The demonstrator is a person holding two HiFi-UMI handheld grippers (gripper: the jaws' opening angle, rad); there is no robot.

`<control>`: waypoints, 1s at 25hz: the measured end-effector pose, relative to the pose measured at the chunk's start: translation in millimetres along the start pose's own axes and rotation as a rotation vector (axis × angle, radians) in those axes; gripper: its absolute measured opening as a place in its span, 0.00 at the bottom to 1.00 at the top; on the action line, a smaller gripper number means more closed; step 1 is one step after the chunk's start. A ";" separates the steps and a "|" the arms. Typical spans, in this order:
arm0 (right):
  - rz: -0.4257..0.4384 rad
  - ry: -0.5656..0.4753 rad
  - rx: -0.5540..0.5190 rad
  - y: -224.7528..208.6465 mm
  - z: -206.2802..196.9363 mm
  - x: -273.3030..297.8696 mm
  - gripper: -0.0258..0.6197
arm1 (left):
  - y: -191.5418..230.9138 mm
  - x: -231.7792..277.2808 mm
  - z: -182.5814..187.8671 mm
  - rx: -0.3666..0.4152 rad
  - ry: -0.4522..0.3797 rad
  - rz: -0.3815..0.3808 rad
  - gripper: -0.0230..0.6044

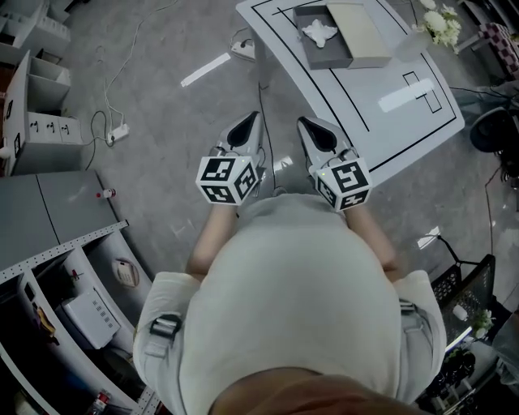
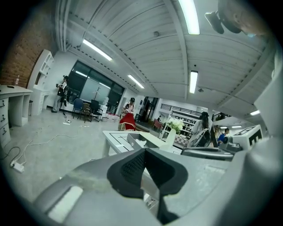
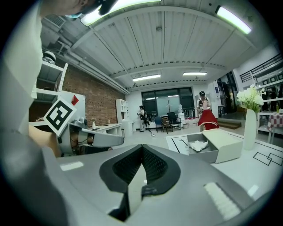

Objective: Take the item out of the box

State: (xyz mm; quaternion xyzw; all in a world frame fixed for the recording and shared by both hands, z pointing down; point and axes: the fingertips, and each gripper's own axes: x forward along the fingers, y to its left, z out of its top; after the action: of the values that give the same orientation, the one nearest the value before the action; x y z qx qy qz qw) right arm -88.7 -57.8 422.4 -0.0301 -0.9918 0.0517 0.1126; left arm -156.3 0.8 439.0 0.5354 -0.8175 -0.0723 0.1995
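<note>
An open grey box (image 1: 324, 50) sits on the far part of the white table (image 1: 389, 130), its beige lid (image 1: 358, 31) folded to the right. A crumpled white item (image 1: 319, 32) lies inside it. Both grippers are held close to the person's chest, short of the table and pointing toward it. My left gripper (image 1: 247, 121) is shut with nothing in it, and my right gripper (image 1: 312, 126) is shut and empty too. In the right gripper view the box (image 3: 221, 152) and the item (image 3: 198, 145) lie ahead to the right of the jaws (image 3: 141, 150). The left gripper view shows the box (image 2: 138, 140) beyond the jaws (image 2: 144, 152).
A vase of white flowers (image 1: 438, 24) stands at the table's far right corner, and a white strip (image 1: 405, 95) lies on the tabletop. A power strip with cables (image 1: 117, 132) lies on the floor to the left. Grey cabinets (image 1: 49, 211) stand at left. People stand far back in the room.
</note>
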 end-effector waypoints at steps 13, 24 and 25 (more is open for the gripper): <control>-0.056 -0.008 0.017 -41.4 5.2 16.4 0.04 | -0.8 60.5 15.0 0.063 0.018 -0.089 0.04; -0.109 -0.027 0.027 -99.4 33.0 73.0 0.04 | 21.1 149.2 42.5 0.128 0.108 -0.171 0.04; -0.115 -0.025 0.028 -104.6 35.2 77.3 0.04 | 22.4 157.5 44.1 0.130 0.117 -0.181 0.04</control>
State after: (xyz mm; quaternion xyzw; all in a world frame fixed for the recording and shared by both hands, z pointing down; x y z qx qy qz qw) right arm -176.9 -159.5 416.8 0.0292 -0.9924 0.0594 0.1033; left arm -247.8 -136.5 445.5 0.6221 -0.7559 -0.0054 0.2041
